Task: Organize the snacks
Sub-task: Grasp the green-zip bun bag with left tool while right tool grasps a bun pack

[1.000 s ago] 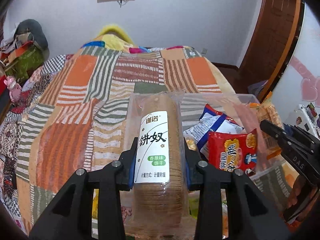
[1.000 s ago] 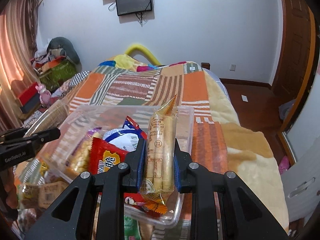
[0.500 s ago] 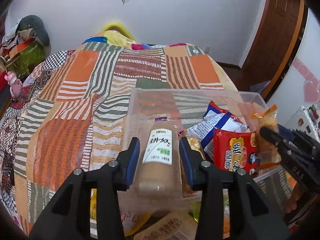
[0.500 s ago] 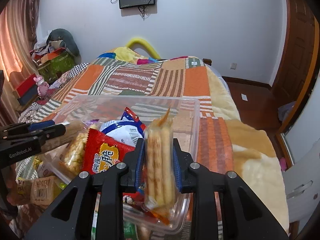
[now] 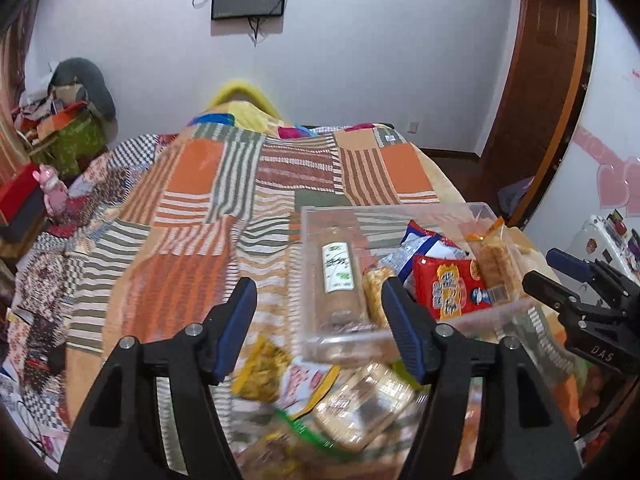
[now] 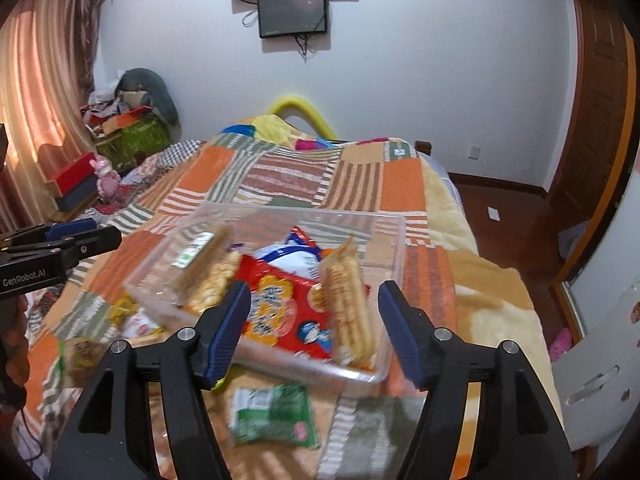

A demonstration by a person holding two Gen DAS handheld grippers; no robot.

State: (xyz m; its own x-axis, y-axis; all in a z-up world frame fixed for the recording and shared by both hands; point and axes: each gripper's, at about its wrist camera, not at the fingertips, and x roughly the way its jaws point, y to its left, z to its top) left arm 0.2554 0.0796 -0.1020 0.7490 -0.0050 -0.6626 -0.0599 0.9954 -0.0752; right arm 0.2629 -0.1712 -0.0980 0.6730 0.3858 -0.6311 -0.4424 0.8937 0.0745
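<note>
With both grippers standing wide apart and holding nothing, the sorting looks partway done. The left gripper [image 5: 316, 320] hovers near the clear bin's [image 5: 384, 210] near-left corner; the right gripper [image 6: 314, 320] hangs over the bin's near edge. The bin sits on the patchwork bed [image 5: 208, 200]. Inside lie at least 4 packs: a biscuit roll [image 5: 338, 280] along the left wall, a red bag [image 6: 280, 308] in the middle, a blue-and-white bag [image 6: 296, 254] behind it, a pack of wafer sticks [image 6: 350, 300] to the right. Left to gather, by my reckoning: a green packet [image 6: 274, 414], a tray of biscuits [image 5: 364, 404], a yellow packet [image 5: 262, 368], all loose on the bed beside the bin.
</note>
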